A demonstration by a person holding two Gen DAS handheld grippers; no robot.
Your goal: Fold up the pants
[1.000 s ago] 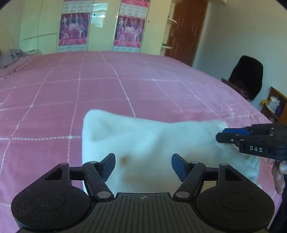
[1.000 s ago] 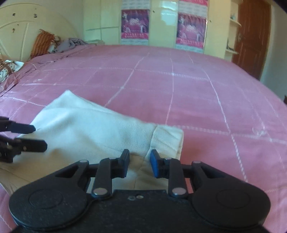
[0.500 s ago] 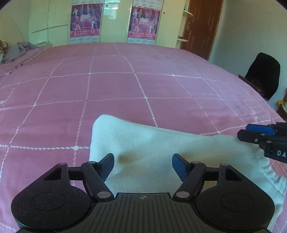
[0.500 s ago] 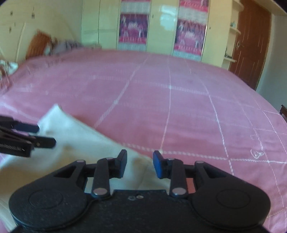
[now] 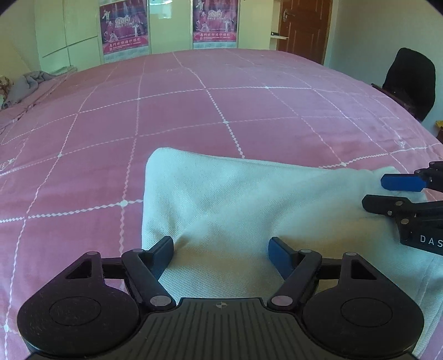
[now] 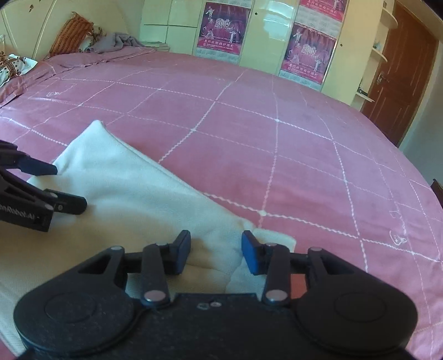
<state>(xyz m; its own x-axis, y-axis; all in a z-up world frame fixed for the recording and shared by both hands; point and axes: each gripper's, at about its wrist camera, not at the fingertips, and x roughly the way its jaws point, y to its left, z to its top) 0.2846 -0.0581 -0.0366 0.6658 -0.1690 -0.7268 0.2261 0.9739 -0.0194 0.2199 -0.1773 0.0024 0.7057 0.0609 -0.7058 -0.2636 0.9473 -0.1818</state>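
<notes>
Pink bedspread [image 5: 193,110] with white grid lines. Pale yellow wardrobe [image 6: 171,25] behind – two magenta posters [image 5: 123,26] on its doors. Brown door [image 5: 304,25] at right, black chair [image 5: 409,80] beside bed. Orange pillow [image 6: 70,34], grey blanket [image 6: 116,41] at headboard [image 6: 33,25]. Daylight.

The pants [image 5: 249,210] in front of the left tool [image 5: 221,250] are off-white cloth with a coarse, matt knitted weave, lying on a bed [image 5: 193,110] covered in soft matt pink fabric stitched with white lines. Both tools, the right tool [image 6: 216,249] too, are matt black plastic with blue finger pads [image 5: 279,254] and dull metal pins. Far ahead stand glossy cream wardrobe doors [image 6: 177,25] with shiny paper posters [image 6: 225,27], and a brown wooden door [image 6: 401,69].
</notes>
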